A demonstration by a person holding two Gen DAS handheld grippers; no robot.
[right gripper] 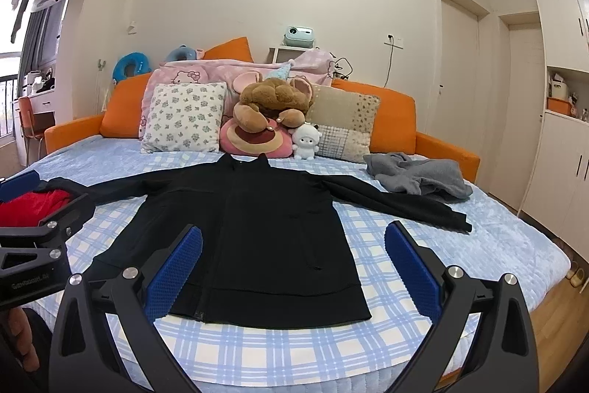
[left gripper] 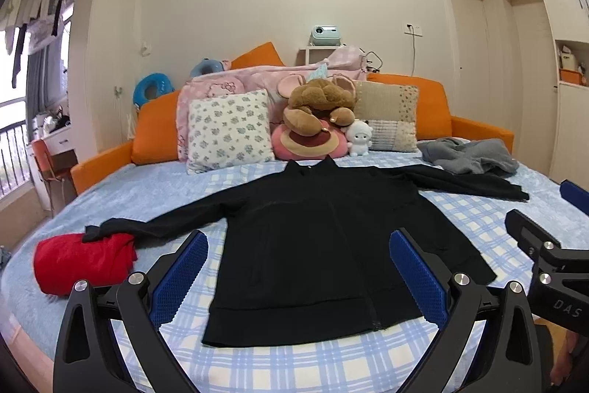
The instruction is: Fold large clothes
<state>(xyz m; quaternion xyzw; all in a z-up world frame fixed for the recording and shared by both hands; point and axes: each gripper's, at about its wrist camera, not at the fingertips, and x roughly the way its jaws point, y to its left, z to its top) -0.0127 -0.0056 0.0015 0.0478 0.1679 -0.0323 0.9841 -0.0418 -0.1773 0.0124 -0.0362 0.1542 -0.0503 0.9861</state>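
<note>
A: Black jacket [left gripper: 313,245] — where does it lie?

B: Flat on the blue checked bedspread [left gripper: 331,363], front up, zip closed, hem toward the cameras and collar toward the pillows. Both sleeves are spread out to the sides.

A: And the grippers?

B: The left gripper [left gripper: 299,277] hangs above the near edge of the bed with its blue-padded fingers [left gripper: 176,279] spread wide, holding nothing; the jacket's hem shows between them. The right gripper [right gripper: 292,271] is just as wide apart and also empty, over the jacket's right lower half. Each one shows at the edge of the other's view.

A: What else is on the bed?

B: A red garment [left gripper: 81,264] is bunched under the end of the jacket's left sleeve. A grey garment [right gripper: 416,177] lies crumpled near the right sleeve. At the head of the bed are a floral pillow [left gripper: 228,129], a brown plush toy [left gripper: 320,105], a small white plush toy [left gripper: 359,137] and a beige patchwork pillow [left gripper: 392,115], against an orange backrest [left gripper: 430,113].
</note>
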